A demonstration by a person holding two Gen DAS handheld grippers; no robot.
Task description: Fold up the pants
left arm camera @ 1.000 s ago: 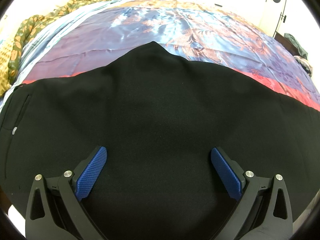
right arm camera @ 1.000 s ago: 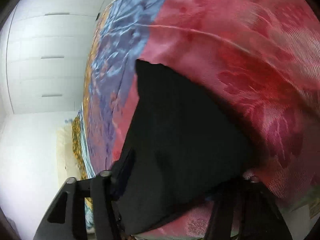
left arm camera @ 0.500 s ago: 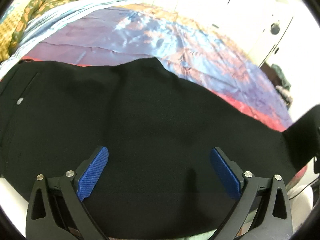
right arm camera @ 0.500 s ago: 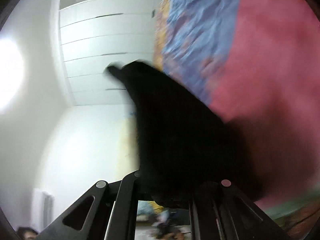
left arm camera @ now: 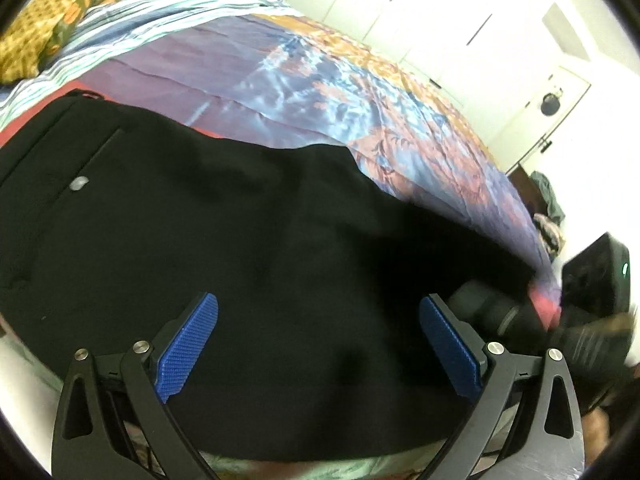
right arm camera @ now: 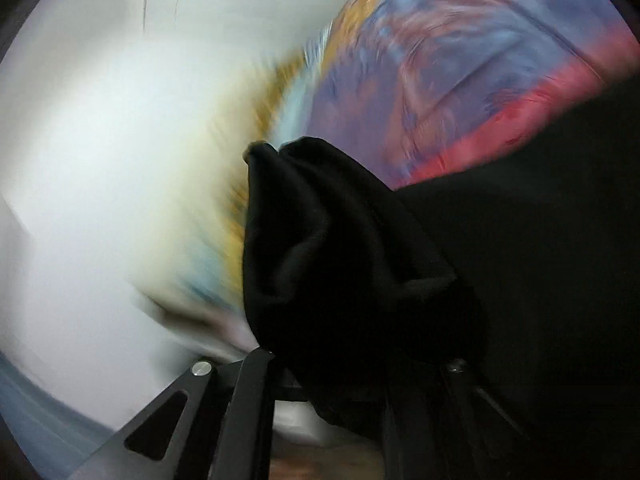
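Note:
Black pants lie across a bed, waist and a back pocket with a button at the left. My left gripper hovers over the near edge of the pants, its blue pads wide apart and empty. My right gripper is shut on the leg end of the pants, which bunches up over its fingers and hides the pads. It holds that end lifted above the bed. The right gripper's body also shows at the right edge of the left wrist view.
A shiny purple, blue and red bedspread covers the bed. A yellow-green patterned cloth lies bunched at the far left. White wardrobe doors stand behind the bed. The right wrist view is blurred by motion.
My right gripper has lifted the leg end off the bed and swung it left toward the waist. My left gripper has shifted and turned to the right, staying open.

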